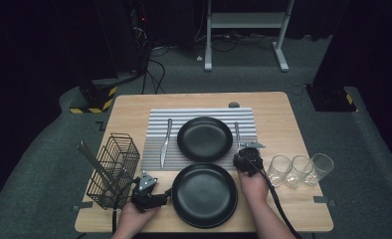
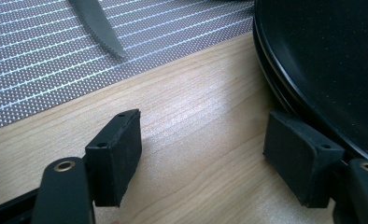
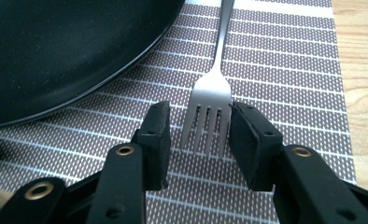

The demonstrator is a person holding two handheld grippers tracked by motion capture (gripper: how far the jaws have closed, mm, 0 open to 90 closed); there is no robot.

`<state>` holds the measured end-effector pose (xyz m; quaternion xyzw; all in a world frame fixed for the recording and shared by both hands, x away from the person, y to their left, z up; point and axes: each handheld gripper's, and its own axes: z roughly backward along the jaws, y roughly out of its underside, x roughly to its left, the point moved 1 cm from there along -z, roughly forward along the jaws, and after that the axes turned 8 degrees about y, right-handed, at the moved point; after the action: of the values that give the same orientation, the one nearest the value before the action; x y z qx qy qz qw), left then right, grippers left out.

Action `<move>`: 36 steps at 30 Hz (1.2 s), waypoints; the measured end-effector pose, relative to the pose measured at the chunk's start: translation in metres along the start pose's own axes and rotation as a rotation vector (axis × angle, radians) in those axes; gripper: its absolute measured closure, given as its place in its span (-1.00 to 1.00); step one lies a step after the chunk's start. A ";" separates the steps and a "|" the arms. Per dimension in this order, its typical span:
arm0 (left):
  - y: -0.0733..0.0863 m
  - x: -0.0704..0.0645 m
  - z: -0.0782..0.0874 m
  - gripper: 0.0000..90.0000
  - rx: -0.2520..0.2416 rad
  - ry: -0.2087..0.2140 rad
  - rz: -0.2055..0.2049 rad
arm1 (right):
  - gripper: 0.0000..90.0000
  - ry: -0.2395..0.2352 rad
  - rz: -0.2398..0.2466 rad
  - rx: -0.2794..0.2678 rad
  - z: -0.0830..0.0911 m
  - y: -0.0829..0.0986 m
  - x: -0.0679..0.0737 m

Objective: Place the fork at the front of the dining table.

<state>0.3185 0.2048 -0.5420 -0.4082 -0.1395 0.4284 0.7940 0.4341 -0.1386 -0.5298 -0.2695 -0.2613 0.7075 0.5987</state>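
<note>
right tongs [image 3: 198,140] astride fork [image 3: 209,100], handle cropped

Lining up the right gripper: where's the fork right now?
In the high view the fork lies on the striped mat, right of the far plate; its tines sit between the right gripper jaws.

Your fork [image 3: 213,88] lay flat on the striped placemat [image 3: 285,56], steel, tines toward you and handle running away, just right of the far black plate [image 1: 204,138]. Its tines sat between your right gripper [image 3: 200,135]'s jaws, which stood apart; whether the right one touched the tines could not be told. Your near black plate [image 1: 204,195] rested on the bare desk [image 2: 182,116], rim beside one jaw of your left gripper [image 2: 203,156], jaws wide.
</note>
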 end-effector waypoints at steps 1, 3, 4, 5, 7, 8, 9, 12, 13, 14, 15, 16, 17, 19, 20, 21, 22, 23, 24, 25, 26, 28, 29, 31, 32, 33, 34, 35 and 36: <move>0.000 0.000 0.000 -0.38 0.000 0.000 0.000 | 0.28 0.002 0.004 -0.001 0.001 0.000 0.000; 0.000 0.000 0.000 -0.38 0.000 0.000 0.000 | 0.28 0.004 0.004 -0.006 0.004 0.000 -0.001; 0.000 0.000 0.000 -0.38 0.001 0.000 -0.001 | 0.29 0.002 -0.001 -0.004 0.005 0.000 0.000; 0.000 0.000 0.000 -0.38 0.000 0.000 0.000 | 0.29 0.003 0.001 0.000 0.006 0.001 0.000; 0.000 0.000 0.000 -0.38 0.001 0.000 0.000 | 0.31 0.000 0.001 0.003 0.009 0.002 0.001; 0.000 0.000 0.000 -0.38 0.000 0.000 0.000 | 0.31 -0.001 0.006 0.002 0.009 0.003 0.002; 0.000 0.000 0.000 -0.38 0.001 0.000 -0.001 | 0.31 0.000 0.003 0.005 0.010 0.004 0.003; 0.000 0.000 0.000 -0.38 0.000 0.000 0.000 | 0.32 -0.006 0.003 0.003 0.011 0.005 0.004; 0.000 0.000 0.000 -0.38 0.001 0.000 -0.001 | 0.32 -0.008 0.002 0.001 0.011 0.005 0.004; 0.000 0.000 0.000 -0.38 0.001 0.000 -0.001 | 0.32 -0.008 0.003 -0.002 0.010 0.005 0.004; 0.000 0.000 0.000 -0.38 0.001 0.000 -0.001 | 0.32 -0.008 0.000 -0.001 0.010 0.005 0.005; 0.000 0.000 0.000 -0.38 0.000 0.000 0.000 | 0.31 -0.009 0.001 -0.002 0.010 0.005 0.004; 0.000 0.000 0.000 -0.38 0.001 0.000 0.000 | 0.31 -0.010 0.003 -0.003 0.010 0.005 0.004; 0.000 0.000 0.000 -0.38 0.001 0.000 0.000 | 0.29 -0.006 0.002 -0.009 0.011 0.005 0.004; 0.000 0.000 0.000 -0.38 0.001 0.000 0.000 | 0.28 -0.006 0.004 -0.016 0.012 0.004 0.003; 0.000 0.000 0.000 -0.38 0.000 0.000 0.000 | 0.26 -0.005 0.001 -0.023 0.015 0.004 0.003; 0.000 0.000 0.000 -0.38 0.000 0.000 0.000 | 0.24 -0.007 0.003 -0.031 0.017 0.004 0.003; 0.000 0.000 0.000 -0.38 0.001 0.000 0.000 | 0.24 -0.012 0.001 -0.041 0.020 0.003 0.002; 0.000 0.000 0.000 -0.38 -0.001 -0.001 0.002 | 0.23 -0.018 -0.001 -0.050 0.023 0.003 0.002; 0.000 0.000 0.000 -0.37 -0.002 -0.001 0.003 | 0.22 -0.023 0.002 -0.061 0.026 0.003 0.002; 0.000 -0.001 0.000 -0.37 -0.003 -0.002 0.005 | 0.20 -0.027 0.009 -0.070 0.028 0.003 0.002; 0.001 -0.001 0.000 -0.36 -0.003 -0.004 0.005 | 0.18 -0.033 0.015 -0.090 0.034 0.005 0.002; 0.001 -0.001 0.000 -0.36 -0.003 -0.003 0.006 | 0.20 -0.036 0.026 -0.100 0.037 0.007 0.002; 0.001 -0.001 0.001 -0.37 -0.005 -0.001 0.011 | 0.22 -0.041 0.044 -0.123 0.041 0.011 0.002; 0.001 -0.001 0.001 -0.36 -0.007 -0.001 0.014 | 0.21 -0.045 0.055 -0.135 0.043 0.014 0.002; 0.001 -0.001 0.001 -0.36 -0.007 -0.001 0.015 | 0.21 -0.051 0.065 -0.146 0.046 0.017 0.002; 0.001 -0.001 0.001 -0.36 -0.008 -0.002 0.016 | 0.21 -0.049 0.072 -0.153 0.048 0.020 0.002; 0.001 -0.001 0.001 -0.36 -0.009 -0.003 0.020 | 0.21 -0.044 0.091 -0.170 0.050 0.023 0.003; 0.001 -0.001 0.001 -0.36 -0.010 -0.005 0.025 | 0.22 -0.047 0.102 -0.184 0.054 0.026 0.004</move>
<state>0.3167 0.2050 -0.5420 -0.4126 -0.1386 0.4385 0.7863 0.3781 -0.1414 -0.5096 -0.3196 -0.3250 0.7161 0.5286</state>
